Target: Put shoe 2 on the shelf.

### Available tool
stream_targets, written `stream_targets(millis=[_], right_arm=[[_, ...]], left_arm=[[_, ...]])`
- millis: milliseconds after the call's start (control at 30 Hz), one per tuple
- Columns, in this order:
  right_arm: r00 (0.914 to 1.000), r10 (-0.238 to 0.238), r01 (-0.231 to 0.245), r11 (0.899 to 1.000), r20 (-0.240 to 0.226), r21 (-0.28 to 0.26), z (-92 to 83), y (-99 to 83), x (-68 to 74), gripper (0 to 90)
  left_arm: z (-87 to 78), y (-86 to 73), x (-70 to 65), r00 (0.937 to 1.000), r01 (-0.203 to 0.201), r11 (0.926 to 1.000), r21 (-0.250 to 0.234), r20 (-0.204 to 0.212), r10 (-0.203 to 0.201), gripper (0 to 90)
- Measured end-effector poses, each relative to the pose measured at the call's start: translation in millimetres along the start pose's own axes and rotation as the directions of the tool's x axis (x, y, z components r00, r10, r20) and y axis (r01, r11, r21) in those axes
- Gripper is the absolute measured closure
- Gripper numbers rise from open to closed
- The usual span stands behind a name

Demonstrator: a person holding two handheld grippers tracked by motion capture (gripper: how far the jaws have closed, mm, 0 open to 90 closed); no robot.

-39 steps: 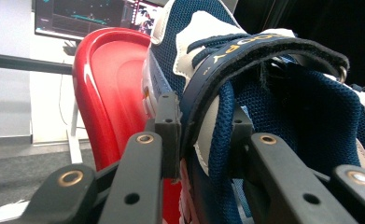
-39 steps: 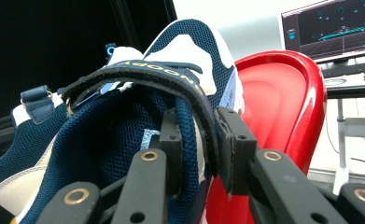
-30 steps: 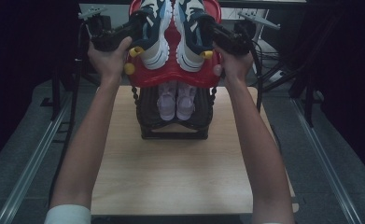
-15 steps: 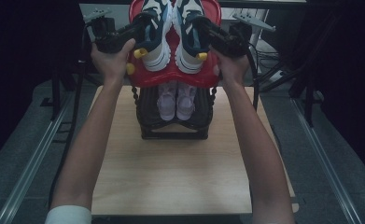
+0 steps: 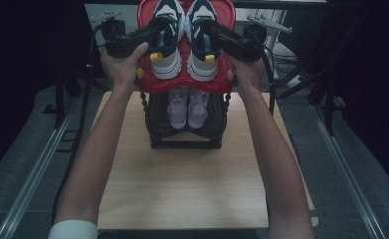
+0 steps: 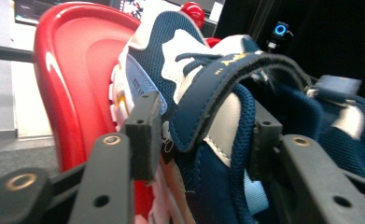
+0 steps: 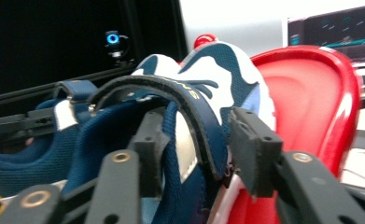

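On top of the black rack [image 5: 184,130], at the far end of the tabletop [image 5: 192,184], your pair of navy-and-white sneakers [image 5: 168,42] lies in the red tray [image 5: 184,83]. Your left gripper [image 5: 154,35] straddles the left shoe's strap [image 6: 217,88]; its jaws have just been opening and now stand apart, pads about clear of the upper. Your right gripper [image 5: 216,35] does likewise on the right shoe [image 7: 189,112], jaws apart either side of the strap. Pale pink shoes [image 5: 187,107] sit on the shelf below.
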State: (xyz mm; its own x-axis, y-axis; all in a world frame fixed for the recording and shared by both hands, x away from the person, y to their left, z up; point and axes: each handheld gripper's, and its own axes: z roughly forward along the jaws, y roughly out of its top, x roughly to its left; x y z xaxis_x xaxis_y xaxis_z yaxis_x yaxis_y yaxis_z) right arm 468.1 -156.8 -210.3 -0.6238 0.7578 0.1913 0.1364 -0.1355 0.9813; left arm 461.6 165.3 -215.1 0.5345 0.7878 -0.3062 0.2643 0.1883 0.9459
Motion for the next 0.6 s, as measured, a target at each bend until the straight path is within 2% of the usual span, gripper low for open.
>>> stream_targets(millis=[167,267,467,600], right_arm=[[0.9985,0.030,-0.030,1.000,-0.046,-0.005,-2.3,2.6,-4.3,46.9],[0.9981,0.040,-0.040,0.999,-0.048,-0.007,-4.9,3.9,-7.4,44.3],[0.9960,0.057,-0.058,0.998,-0.068,-0.015,-7.2,4.5,-9.4,43.9],[0.9948,0.063,-0.065,0.998,-0.080,-0.020,-9.6,5.5,-9.2,44.2]], left_arm=[[1.0,0.1,2.5,0.9996,0.006,0.9999,0.013,0.027,-0.006,46.7],[1.3,0.5,4.5,0.9989,0.023,0.9995,0.021,0.041,-0.024,42.5],[-1.3,2.9,5.9,0.9979,0.029,0.9995,0.013,0.057,-0.030,35.0],[-6.0,5.2,6.5,0.9974,0.026,0.9997,0.006,0.066,-0.026,33.4]])
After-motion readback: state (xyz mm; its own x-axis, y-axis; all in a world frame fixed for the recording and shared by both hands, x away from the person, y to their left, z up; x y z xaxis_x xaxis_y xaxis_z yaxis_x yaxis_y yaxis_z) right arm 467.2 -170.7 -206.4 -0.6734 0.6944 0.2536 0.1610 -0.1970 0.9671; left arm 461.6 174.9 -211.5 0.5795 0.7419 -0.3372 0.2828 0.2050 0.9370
